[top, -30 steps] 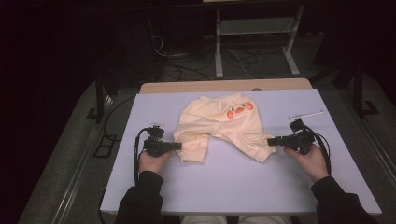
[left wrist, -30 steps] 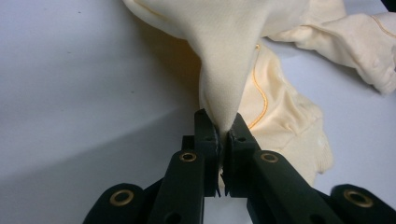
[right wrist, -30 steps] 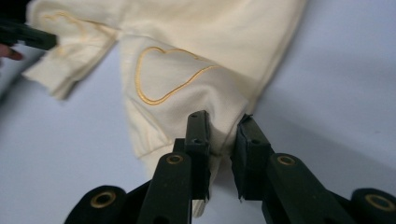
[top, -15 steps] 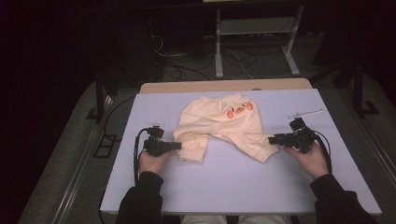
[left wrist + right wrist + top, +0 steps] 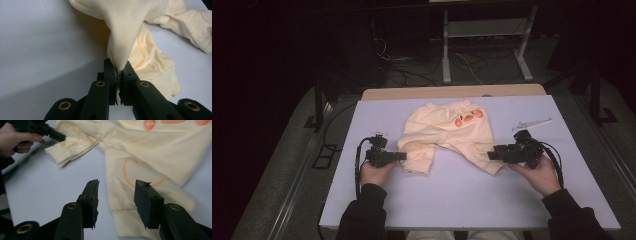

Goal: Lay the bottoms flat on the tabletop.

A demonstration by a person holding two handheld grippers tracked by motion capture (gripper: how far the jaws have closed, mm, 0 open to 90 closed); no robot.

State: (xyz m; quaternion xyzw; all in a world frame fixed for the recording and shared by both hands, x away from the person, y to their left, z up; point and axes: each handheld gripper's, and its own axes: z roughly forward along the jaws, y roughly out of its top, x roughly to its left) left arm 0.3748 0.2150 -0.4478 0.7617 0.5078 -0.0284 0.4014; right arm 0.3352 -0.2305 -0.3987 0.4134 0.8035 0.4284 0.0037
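- Fabric is pinched in your left gripper (image 5: 119,72): its jaws are pressed together on a fold of the cream baby trousers (image 5: 447,135), and the cloth rises from the jaws in a taut peak in the left gripper view.
- Your left hand (image 5: 374,172) sits at the near left of the pale table (image 5: 452,205), with the gripper pointing right into the cuff end of the trouser leg (image 5: 418,159) on that side.
- Your right gripper (image 5: 116,195) stands spread wide, holding nothing. In the right gripper view its jaws straddle the hem of the other trouser leg (image 5: 140,195), above the cloth; you cannot tell from these views whether they touch it.
- That leg lies flat and carries an orange-stitched heart outline (image 5: 142,173) just beyond the jaws.
- The trousers lie near the middle of the table, waist toward the far edge, legs spread toward you; orange patches (image 5: 467,118) show near the waistband.
- Your right hand (image 5: 539,172) is at the near right, its gripper pointing left at the leg's end.
- A small white strip (image 5: 532,123) lies on the table beyond your right gripper, apart from the garment.
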